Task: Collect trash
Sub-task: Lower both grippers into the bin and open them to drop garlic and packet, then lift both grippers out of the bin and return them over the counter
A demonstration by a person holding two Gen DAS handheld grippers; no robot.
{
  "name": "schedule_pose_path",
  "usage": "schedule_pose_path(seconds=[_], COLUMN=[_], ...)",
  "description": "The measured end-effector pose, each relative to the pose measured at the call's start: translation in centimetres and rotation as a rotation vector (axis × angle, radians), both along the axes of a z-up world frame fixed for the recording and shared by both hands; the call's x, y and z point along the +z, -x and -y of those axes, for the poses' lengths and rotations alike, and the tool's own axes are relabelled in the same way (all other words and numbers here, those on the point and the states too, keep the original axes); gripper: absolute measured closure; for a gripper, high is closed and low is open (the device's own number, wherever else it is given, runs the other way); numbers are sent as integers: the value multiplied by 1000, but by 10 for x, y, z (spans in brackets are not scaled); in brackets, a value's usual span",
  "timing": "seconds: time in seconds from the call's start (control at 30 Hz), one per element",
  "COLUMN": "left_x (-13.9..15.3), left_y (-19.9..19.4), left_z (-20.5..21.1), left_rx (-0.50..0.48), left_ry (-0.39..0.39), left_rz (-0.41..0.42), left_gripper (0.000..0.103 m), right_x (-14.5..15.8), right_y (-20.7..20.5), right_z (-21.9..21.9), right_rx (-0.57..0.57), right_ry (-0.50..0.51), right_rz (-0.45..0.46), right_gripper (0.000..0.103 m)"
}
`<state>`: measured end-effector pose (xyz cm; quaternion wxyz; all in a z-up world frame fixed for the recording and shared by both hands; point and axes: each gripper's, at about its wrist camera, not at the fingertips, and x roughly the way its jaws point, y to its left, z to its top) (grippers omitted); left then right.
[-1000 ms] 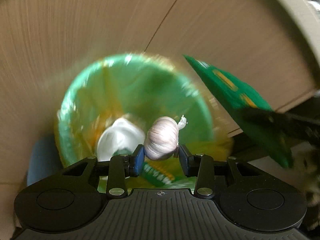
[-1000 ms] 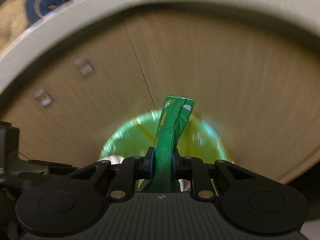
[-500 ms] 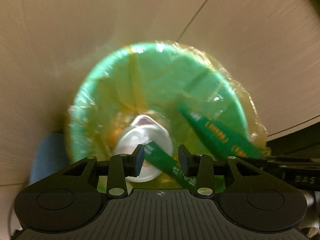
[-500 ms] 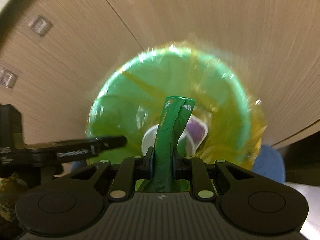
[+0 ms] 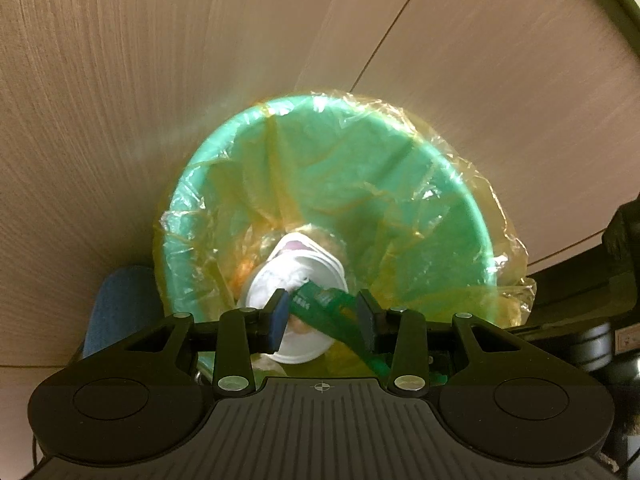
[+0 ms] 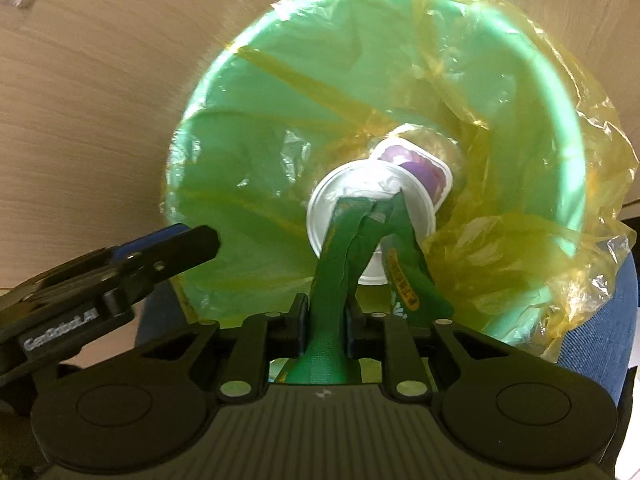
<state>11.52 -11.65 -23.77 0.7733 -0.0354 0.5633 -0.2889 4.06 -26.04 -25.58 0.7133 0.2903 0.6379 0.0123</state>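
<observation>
Right hand-held gripper [image 6: 323,326], jaws opening, straddles crinkled green wrapper [image 6: 340,248] above round bin [image 6: 240,120].

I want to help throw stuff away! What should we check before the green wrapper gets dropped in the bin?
1. Wrapper over the bin: ok. The green wrapper hangs above the mouth of the green bin.
2. Liner in place: ok. The yellow bag is folded over the rim.
3. Right gripper letting go: in progress. Its fingers are opening, with the wrapper between them and not yet fallen.
4. Left gripper empty: ok. Its fingers are open with nothing held; the wrapper only shows behind them.
5. Room in the bin: ok. Only a white cup and a purple-printed lid lie at the bottom.
6. Left gripper clear of the drop: ok. It sits off to the side in the right wrist view.
</observation>
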Motion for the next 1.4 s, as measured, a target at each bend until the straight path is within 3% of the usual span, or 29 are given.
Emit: schedule_pose_path(seconds=[0.13,0.43,0.67,0.87,0.97,1.13,1.27,1.4], left_x=[1,10,36,90,126,197,251,277], left_y=[3,13,27,42,47,52,56,51], left_z=[1,1,0,-5,-10,-41,-80,-102], left_rx=[-5,-16,-20,-22,-18,17,84,148], left_ry=[8,24,38,74,82,122,134,132], left_rz=[1,33,117,269,372,539,676,722], left_gripper=[61,62,62,62,61,61,61,61], right_x=[5,16,49,117,158,227,288,327], right_y=[3,12,23,33,36,21,12,4], right_z=[-1,-4,-10,-12,-14,-25,-39,-59], right_rx=[-19,-11,4,36,58,95,99,124], right_ry=[24,55,170,348,390,384,318,313], right_rz=[12,37,138,331,432,582,710,835], right_gripper=[61,61,61,61,61,60,60,54])
